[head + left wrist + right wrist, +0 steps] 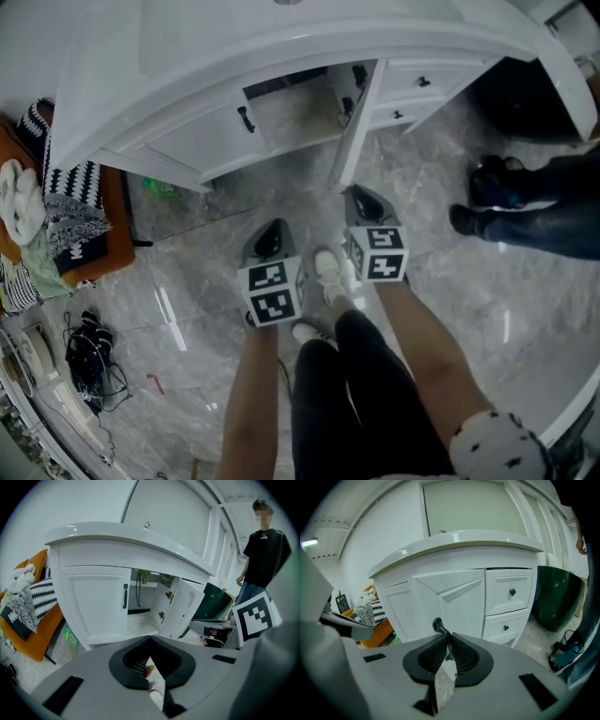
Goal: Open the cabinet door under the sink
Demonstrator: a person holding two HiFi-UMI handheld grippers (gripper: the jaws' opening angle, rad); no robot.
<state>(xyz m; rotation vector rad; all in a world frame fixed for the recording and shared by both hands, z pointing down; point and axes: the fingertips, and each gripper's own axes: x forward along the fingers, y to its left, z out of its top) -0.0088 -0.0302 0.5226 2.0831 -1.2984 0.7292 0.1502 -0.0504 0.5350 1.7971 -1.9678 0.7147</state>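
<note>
right hand-held gripper (449,639) clamps handle (438,624) of open cabinet door (459,599)

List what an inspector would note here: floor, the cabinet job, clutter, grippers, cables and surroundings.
Surface: glossy grey marbled floor tiles.
Job's things: white sink cabinet; right door stands open, left door closed.
Clutter: green bottle on the floor; fabrics heaped on an orange seat.
Grippers: right gripper clamped on the open door's black handle; left gripper shut, empty.
Cables: black tangle on the floor at left.
Surroundings: bystander standing nearby; drawers beside the doors.
</note>
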